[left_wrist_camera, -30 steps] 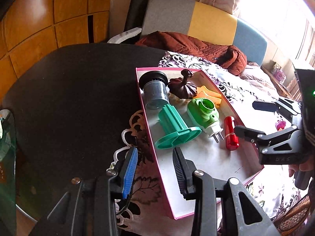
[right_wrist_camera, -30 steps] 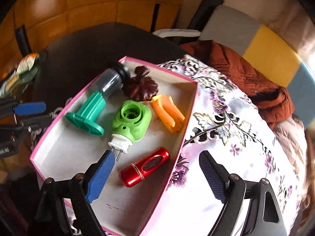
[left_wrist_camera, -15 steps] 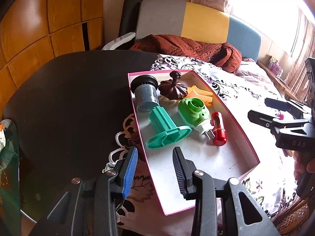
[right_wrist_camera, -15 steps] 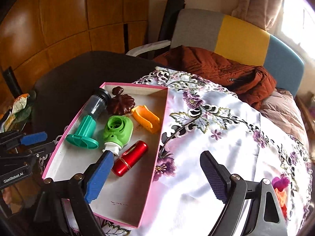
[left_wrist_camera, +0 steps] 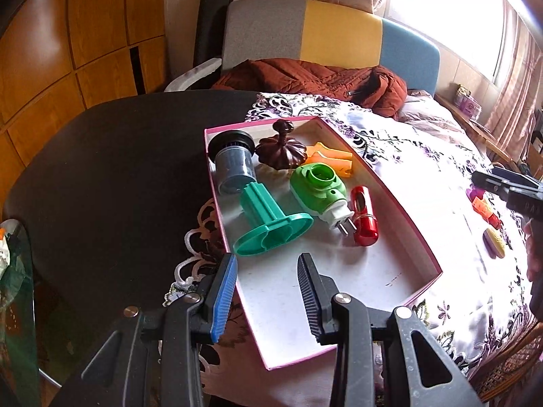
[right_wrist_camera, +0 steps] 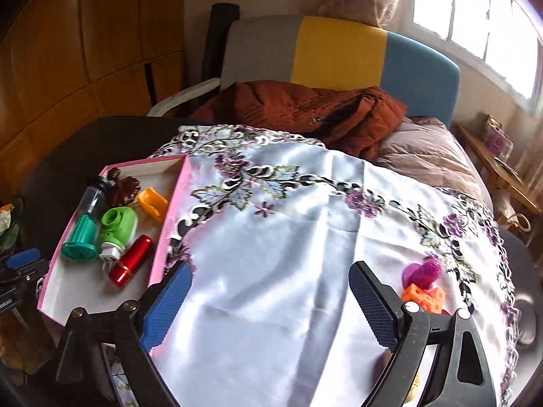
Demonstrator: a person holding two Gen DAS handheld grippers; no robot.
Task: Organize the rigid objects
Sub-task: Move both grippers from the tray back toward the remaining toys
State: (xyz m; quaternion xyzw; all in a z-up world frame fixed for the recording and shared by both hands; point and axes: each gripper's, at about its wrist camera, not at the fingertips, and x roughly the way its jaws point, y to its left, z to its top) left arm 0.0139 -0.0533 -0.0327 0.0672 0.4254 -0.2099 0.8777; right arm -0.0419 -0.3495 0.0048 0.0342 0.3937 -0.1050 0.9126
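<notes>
Spreading across the near surface, a white satin cloth (right_wrist_camera: 271, 288) with purple flowers is seen under the right gripper (right_wrist_camera: 268, 305), whose jaws have just been opening and stand wide, nothing between them. Just beside its right finger, an orange block (right_wrist_camera: 426, 300) and a purple piece (right_wrist_camera: 424, 271) are seen lying on the cloth. The left gripper (left_wrist_camera: 266, 291) is held partly parted and grasps nothing; one finger hangs over the box floor, the other over the cloth's lace edge outside the wall. The pink box (left_wrist_camera: 420, 237) is set on the cloth at its left side, where the cloth gives way to a dark table (left_wrist_camera: 112, 176). Inside the box, from near to far, a teal spool (left_wrist_camera: 268, 224), a red tube (left_wrist_camera: 364, 218), a green plug (left_wrist_camera: 319, 186), a grey canister (left_wrist_camera: 234, 164), a brown knob (left_wrist_camera: 280, 147) and an orange clip (left_wrist_camera: 331, 157) are found, clustered at the far end; the near part of the floor is left bare. Beyond the table, a rust jacket (right_wrist_camera: 298, 115) is heaped on a seat with a grey, yellow and blue back (right_wrist_camera: 336, 51). Wooden panels (left_wrist_camera: 68, 51) are seen at the left, and a bright window (right_wrist_camera: 475, 23) with curtains at the right.
</notes>
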